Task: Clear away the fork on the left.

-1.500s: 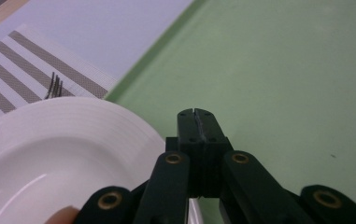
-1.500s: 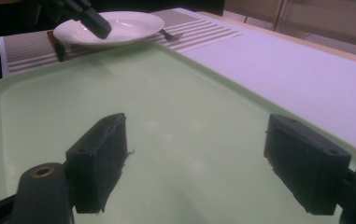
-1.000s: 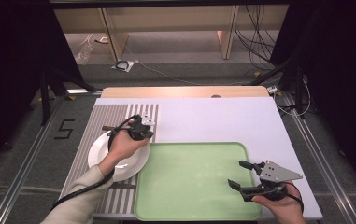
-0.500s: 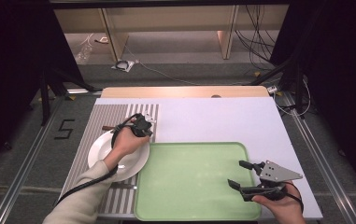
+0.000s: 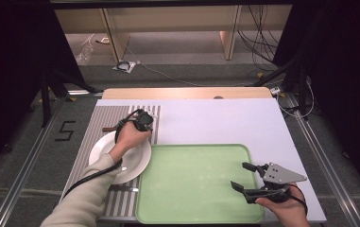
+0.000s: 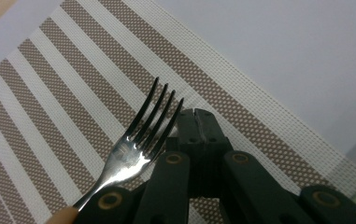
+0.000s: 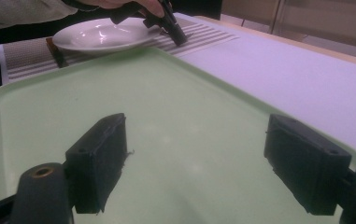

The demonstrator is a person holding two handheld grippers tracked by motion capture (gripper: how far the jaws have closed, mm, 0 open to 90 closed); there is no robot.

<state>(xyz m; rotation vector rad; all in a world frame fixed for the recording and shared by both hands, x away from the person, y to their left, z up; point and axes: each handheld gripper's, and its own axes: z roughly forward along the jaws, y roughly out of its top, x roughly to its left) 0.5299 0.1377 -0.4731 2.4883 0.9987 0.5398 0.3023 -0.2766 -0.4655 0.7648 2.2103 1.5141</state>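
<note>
My left gripper (image 5: 144,124) (image 6: 194,113) points down at the striped placemat (image 5: 103,117) just beyond the white plate (image 5: 137,165), its jaws shut tip to tip with nothing between them. A metal fork (image 6: 136,151) lies right beside its left jaw, tines pointing away; whether it touches the jaw I cannot tell. In the right gripper view the left gripper (image 7: 178,36) meets the mat next to the plate (image 7: 96,33). My right gripper (image 5: 241,175) (image 7: 203,158) hangs open and empty over the near right corner of the green tray (image 5: 192,161).
The placemat (image 6: 63,88) lies on a pale lilac table cover (image 5: 225,118). A brown handle (image 5: 107,128) sticks out left of my left hand. The tray (image 7: 166,93) is bare. Cables lie on the floor beyond the table's far edge.
My left hand has moved away from me across the plate toward the far part of the placemat and dipped lower. The right gripper has stayed where it was.
</note>
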